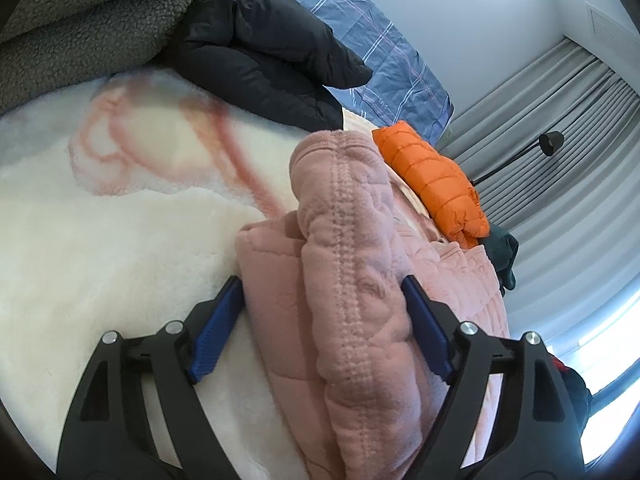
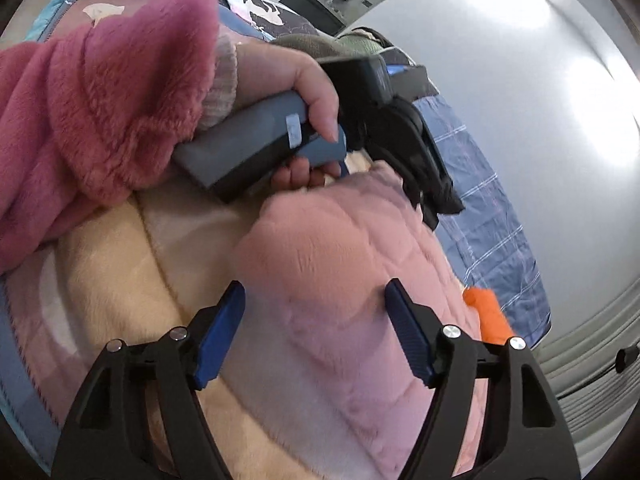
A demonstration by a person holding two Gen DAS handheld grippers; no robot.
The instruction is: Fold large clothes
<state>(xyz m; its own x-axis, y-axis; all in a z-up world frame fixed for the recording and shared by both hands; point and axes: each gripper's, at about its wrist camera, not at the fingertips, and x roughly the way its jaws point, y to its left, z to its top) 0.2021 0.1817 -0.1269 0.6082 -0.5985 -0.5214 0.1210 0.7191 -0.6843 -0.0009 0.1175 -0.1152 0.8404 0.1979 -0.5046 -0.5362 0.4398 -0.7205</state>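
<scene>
Left wrist view: we straddle the quilted pink fleece garment (image 1: 360, 280) with left gripper (image 1: 324, 312) fingers open, steadying its fold; right gripper (image 2: 316, 320) fingers are open too.

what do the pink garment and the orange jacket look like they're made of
Pink garment: soft, matte quilted fleece, going by its fuzzy nap and stitched seams. Orange jacket: smooth, faintly shiny shell, probably nylon or polyester with padding, judging by its puffy stitched channels.

The pink quilted garment (image 1: 360, 280) is viewed close, downward along the fingers, by both wrist cameras; the orange jacket (image 1: 436, 184) is shared too.
</scene>
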